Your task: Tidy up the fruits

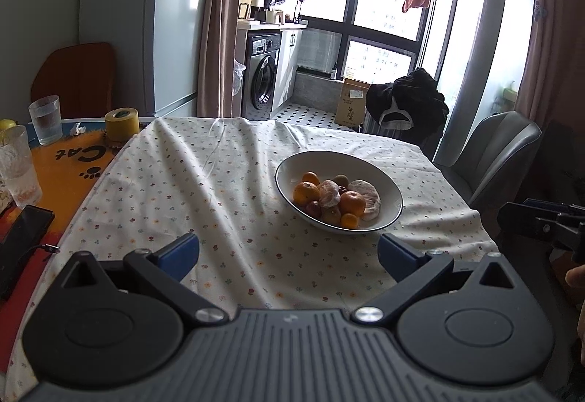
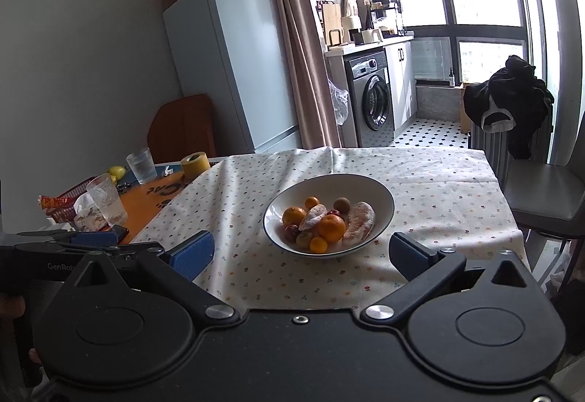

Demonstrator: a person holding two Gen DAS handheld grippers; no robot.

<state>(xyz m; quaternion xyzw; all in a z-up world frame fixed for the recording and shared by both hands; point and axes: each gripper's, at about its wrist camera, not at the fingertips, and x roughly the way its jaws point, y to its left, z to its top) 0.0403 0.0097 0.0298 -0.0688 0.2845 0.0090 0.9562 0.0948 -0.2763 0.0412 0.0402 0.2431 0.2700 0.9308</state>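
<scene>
A white bowl (image 1: 292, 166) (image 2: 365, 184) with a dark rim stands on the flowered tablecloth and holds several fruits: whole mandarins (image 1: 351, 202) (image 2: 331, 228), peeled segments (image 1: 367, 195) (image 2: 360, 222), a kiwi (image 2: 342, 203) and small red fruits. My left gripper (image 1: 289, 255) is open and empty, hovering over the cloth short of the bowl. My right gripper (image 2: 301, 252) is also open and empty, just in front of the bowl's near rim. The left gripper's blue fingers (image 2: 93, 238) show at the left of the right wrist view.
Left of the cloth lies an orange mat (image 1: 73, 160) with two glasses (image 1: 44, 119) (image 2: 106, 204), a yellow tape roll (image 1: 121, 124), a phone (image 1: 22, 230) and a red basket (image 2: 69, 199). A grey chair (image 1: 490, 153) stands at the table's right side.
</scene>
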